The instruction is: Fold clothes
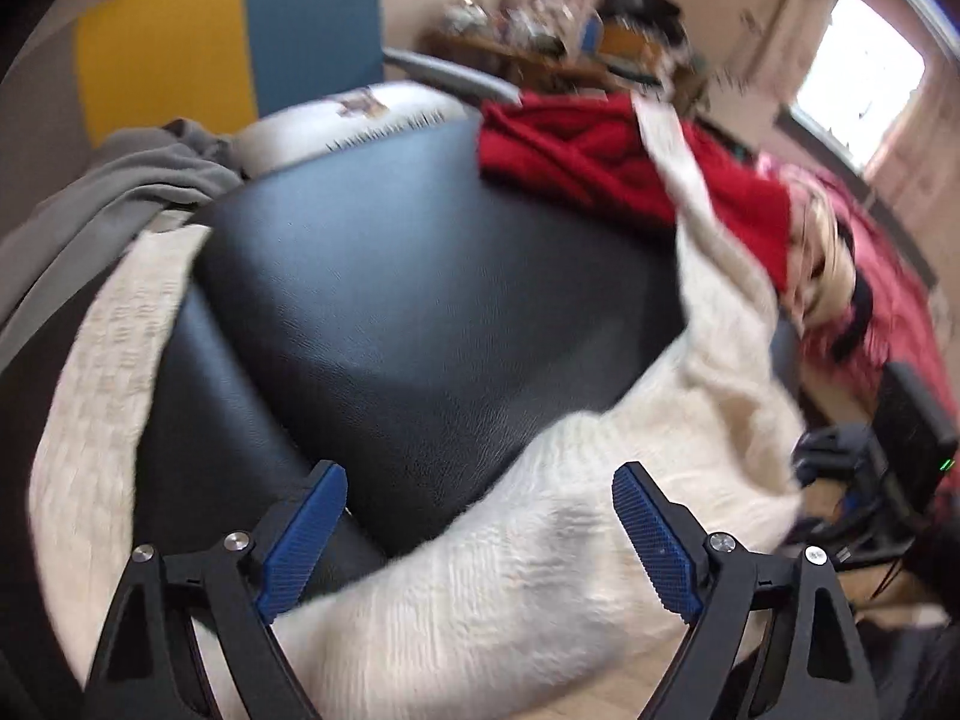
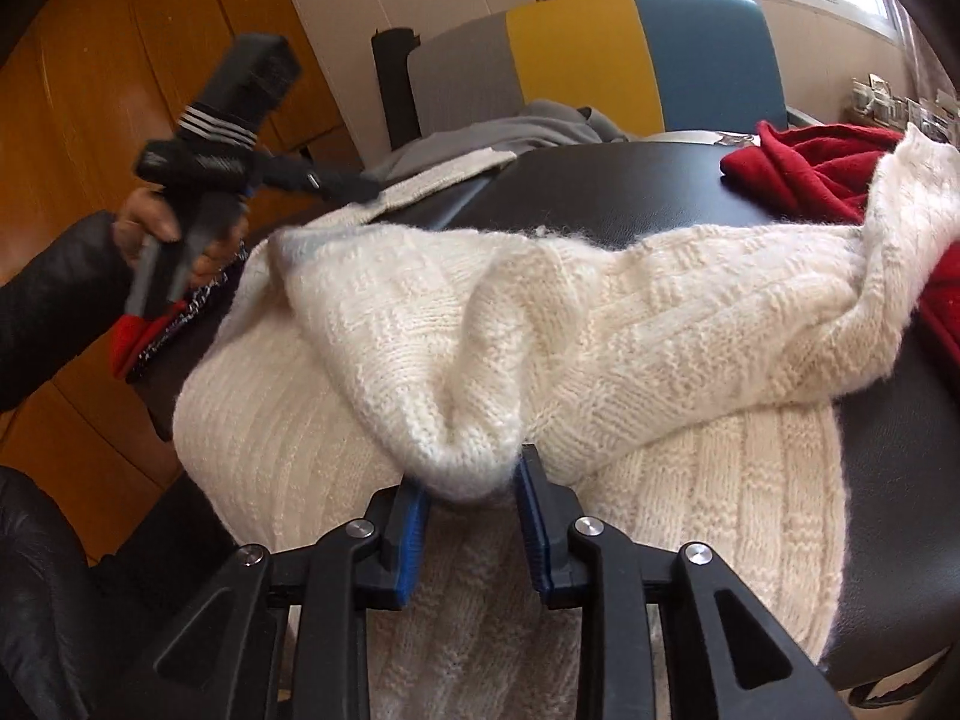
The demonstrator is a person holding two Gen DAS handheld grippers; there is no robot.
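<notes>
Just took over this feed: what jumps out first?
A cream knitted sweater sprawls over the black padded surface, one bunched fold clamped in the right gripper. The left gripper hangs open above its near edge. A red garment lies crumpled at the far side.

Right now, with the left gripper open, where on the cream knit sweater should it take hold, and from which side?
Probably the near edge of the cream knit sweater, which lies right between the open left gripper pads. Come straight forward and low: the knit there drapes off the black padded surface, so the edge is free. The right gripper already pinches a bunched fold, so take a separate spot.
</notes>
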